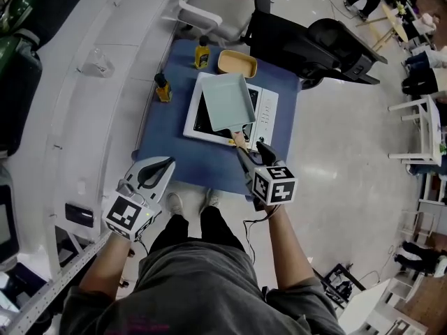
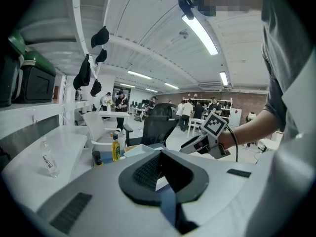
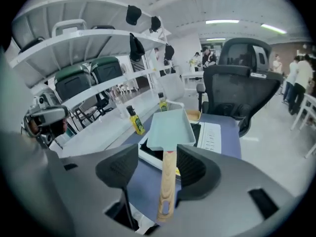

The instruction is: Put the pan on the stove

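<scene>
One pan on one stove by two bottles; right gripper jaws apart astride its handle, left gripper jaws together

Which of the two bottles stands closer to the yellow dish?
The yellow bottle, beside the dish; the darker bottle stands farther left, by the stove.

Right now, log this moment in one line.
pan: on stove | handle: overhangs stove edge | right tool: open, handle between jaws, not gripped | left tool: shut, empty
</scene>
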Demonstrator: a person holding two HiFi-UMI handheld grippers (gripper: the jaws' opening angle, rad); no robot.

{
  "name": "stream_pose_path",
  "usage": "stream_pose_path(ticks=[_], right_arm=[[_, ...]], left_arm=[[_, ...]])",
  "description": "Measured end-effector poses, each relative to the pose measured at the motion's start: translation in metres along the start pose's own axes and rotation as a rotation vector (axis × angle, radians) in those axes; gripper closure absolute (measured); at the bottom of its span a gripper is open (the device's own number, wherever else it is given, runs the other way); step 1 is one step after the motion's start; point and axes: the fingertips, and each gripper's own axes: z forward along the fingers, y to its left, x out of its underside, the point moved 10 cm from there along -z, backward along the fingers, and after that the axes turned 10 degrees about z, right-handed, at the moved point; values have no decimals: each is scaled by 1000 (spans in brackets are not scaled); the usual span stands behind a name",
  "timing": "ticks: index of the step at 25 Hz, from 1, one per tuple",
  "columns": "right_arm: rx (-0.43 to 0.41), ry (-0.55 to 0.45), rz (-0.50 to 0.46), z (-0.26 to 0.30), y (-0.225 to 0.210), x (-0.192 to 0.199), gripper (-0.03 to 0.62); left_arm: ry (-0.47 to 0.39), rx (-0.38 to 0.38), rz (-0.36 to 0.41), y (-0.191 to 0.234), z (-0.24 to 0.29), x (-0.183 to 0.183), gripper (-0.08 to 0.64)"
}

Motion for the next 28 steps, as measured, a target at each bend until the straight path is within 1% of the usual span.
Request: stream_pose_path(ticks=[4, 8, 19, 21, 25, 28], right_arm=[[-49, -63, 0, -25, 12, -4, 348], [-74, -108, -13, -48, 26, -2, 352], [-125, -228, -25, -107, 63, 1, 417], [-135, -243, -29, -115, 69, 1, 417], [-150, -270, -40, -127, 78, 1, 449], [-153, -282, -44, -134, 81, 1, 459]], left_arm=[[-18, 13, 24, -3, -5, -8, 558], [-37, 23, 45, -8, -12, -15, 558], [-94, 30, 75, -23, -30, -33, 558], [-104, 31, 78, -25, -33, -36, 558], [-115, 32, 81, -31, -38, -40, 558], [-128, 32, 83, -34, -42, -43, 558]])
